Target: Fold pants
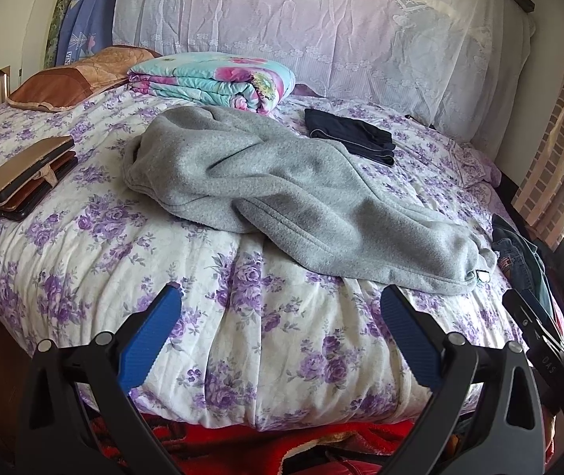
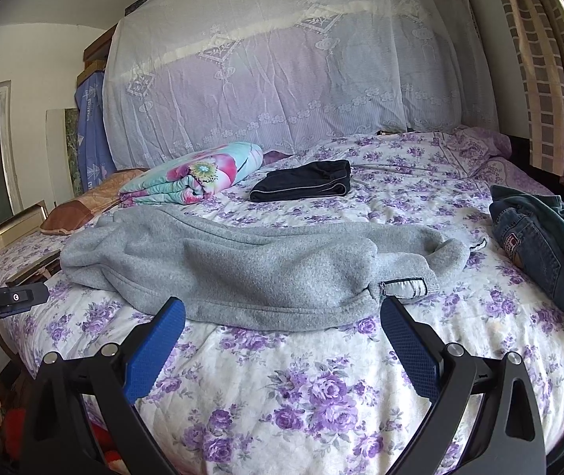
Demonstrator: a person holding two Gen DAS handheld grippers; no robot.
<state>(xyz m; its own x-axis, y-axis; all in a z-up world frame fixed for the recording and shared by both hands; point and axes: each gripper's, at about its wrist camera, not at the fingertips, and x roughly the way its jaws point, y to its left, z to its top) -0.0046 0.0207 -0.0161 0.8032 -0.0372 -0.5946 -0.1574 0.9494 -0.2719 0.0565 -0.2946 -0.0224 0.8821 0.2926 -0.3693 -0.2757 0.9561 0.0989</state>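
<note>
Grey fleece pants [image 1: 282, 186] lie loosely rumpled across a bed with a purple-flowered quilt [image 1: 266, 316]. In the right wrist view the pants [image 2: 242, 265] stretch left to right, with a white label [image 2: 404, 289] at their near right end. My left gripper [image 1: 280, 297] is open and empty, just short of the pants' near edge. My right gripper [image 2: 282, 308] is open and empty, its fingertips at the pants' near edge. The right gripper's body [image 1: 539, 336] shows at the right of the left wrist view; the left gripper's body [image 2: 5, 301] shows at the left of the right wrist view.
Folded dark shorts [image 1: 351, 136] lie beyond the pants. A folded flowered quilt [image 1: 214, 79] and a brown pillow [image 1: 68, 83] sit at the back left. Wallets and a phone [image 1: 25, 178] lie at left. Jeans and a green garment [image 2: 547, 245] are heaped at right. A lace-covered headboard [image 2: 282, 79] stands behind.
</note>
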